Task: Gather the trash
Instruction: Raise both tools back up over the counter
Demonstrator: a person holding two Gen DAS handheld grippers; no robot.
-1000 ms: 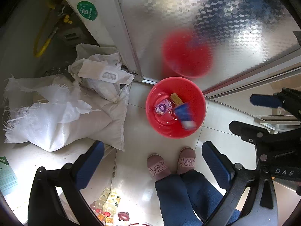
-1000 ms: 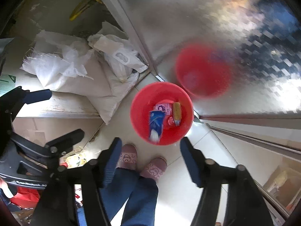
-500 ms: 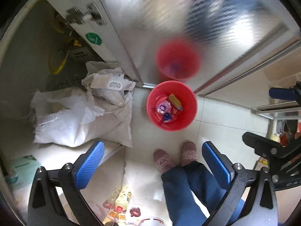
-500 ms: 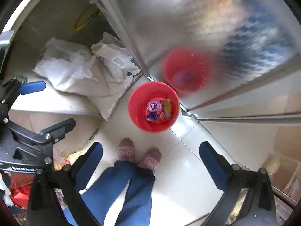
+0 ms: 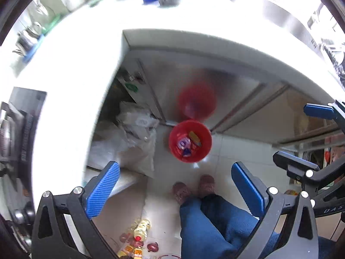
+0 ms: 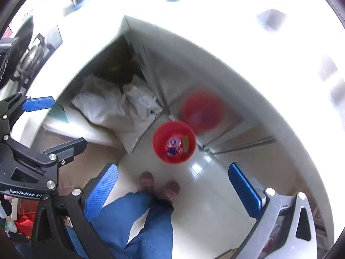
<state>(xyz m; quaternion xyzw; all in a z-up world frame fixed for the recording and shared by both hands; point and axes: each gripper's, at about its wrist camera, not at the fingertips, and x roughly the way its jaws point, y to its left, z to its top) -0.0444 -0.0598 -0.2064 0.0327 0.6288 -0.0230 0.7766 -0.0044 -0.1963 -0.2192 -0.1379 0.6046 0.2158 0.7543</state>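
Trash (image 5: 187, 143) sits in bin (image 5: 206, 133); your left gripper (image 5: 175, 183) and right gripper (image 6: 172, 183) gape empty. Blurred, overexposed counter risks mis-aimed reach.

The left gripper (image 6: 38, 127) body reads "GenRobot.A", seemingly cut off; the right gripper (image 5: 310, 133) shows "DAS".

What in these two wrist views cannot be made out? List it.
- Wrappers in the red bucket: too small in both views to read.
- Counter top: overexposed and blurred; items on it unclear.
- Cabinet recess behind the white sacks: dark in the right wrist view.
- Bottles on the floor: cut off by the left gripper frame.
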